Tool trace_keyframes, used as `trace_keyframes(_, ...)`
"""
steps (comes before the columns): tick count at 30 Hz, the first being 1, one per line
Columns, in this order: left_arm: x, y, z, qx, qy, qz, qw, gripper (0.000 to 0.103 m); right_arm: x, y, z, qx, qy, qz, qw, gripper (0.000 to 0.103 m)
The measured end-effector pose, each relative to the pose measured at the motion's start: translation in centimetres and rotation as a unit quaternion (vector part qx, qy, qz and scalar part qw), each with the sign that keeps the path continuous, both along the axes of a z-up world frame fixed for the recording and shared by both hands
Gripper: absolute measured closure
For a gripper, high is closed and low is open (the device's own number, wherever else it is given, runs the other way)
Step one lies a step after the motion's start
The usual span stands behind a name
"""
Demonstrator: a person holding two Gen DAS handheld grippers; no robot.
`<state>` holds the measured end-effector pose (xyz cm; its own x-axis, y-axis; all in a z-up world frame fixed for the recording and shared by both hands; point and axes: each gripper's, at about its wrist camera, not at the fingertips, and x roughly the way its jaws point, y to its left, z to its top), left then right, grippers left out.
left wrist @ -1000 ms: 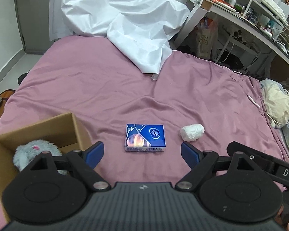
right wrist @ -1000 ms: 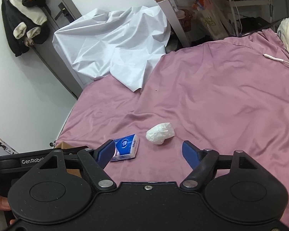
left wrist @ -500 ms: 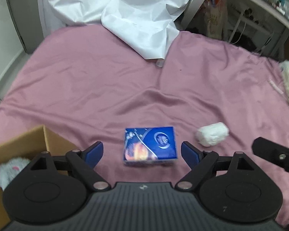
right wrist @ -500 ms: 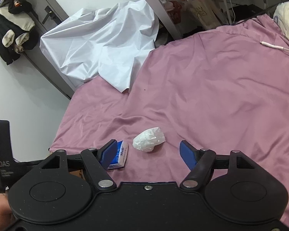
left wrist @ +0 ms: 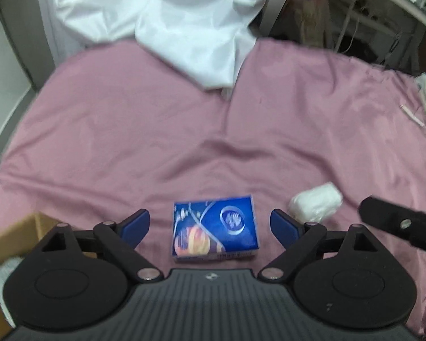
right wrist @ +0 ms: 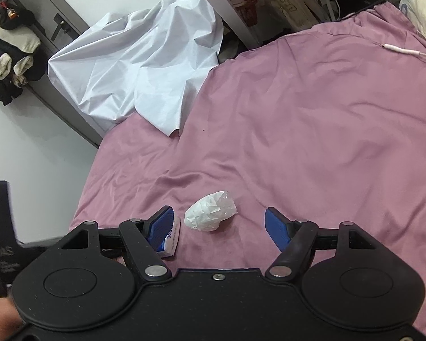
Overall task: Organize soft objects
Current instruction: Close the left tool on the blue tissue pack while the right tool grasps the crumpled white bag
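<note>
Both grippers are held low and side by side. The left gripper (left wrist: 210,227) is kept with jaws spread wide, nothing gripped. Same for the right gripper (right wrist: 218,227): jaws wide apart, nothing clamped.

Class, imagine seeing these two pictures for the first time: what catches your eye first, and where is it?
A bright blue tissue pack lies flat on the pink bedsheet, framed by the open left gripper. Just right of it sits a crumpled white wad, ahead of the open right gripper. A white sheet is heaped at the bed's far end.
</note>
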<state>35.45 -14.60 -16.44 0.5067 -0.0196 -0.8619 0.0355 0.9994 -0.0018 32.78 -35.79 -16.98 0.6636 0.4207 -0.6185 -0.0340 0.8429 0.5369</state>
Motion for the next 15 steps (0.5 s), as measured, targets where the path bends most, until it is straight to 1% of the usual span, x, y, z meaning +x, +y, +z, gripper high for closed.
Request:
trace_keyframes(4,0.5,0.5,-1.6,-0.023,0.025,0.013,0.9993,0.012,0.2,0.0,-0.3,0.002,0.002,0.002,1.000,0.033)
trace_keyframes(6,0.8,0.6,-2.3,-0.022,0.039,0.020,0.9988,0.013,0.4,0.0,-0.4,0.003,0.005,0.001,1.000,0.033)
trace_keyframes(8,1.0,0.7,-2.7,-0.031,0.045,0.018,0.9984,0.013,0.5,0.0,-0.6,0.004,0.008,0.001,1.000,0.033)
trace_keyframes(11,1.2,0.6,-2.9,-0.027,0.054,0.022,0.9979,0.015,0.5,0.1,-0.8,0.004,0.009,0.002,1.000,0.033)
trace_keyframes(13,1.2,0.8,-2.9,-0.036,0.054,0.028,0.9975,0.018,0.7,0.3,-0.8,0.004,0.010,0.002,1.000,0.033)
trace_keyframes(15,1.2,1.0,-3.0,-0.045,0.051,0.036,0.9970,0.031,0.8,0.4,-0.9,0.005,0.010,0.003,1.000,0.033)
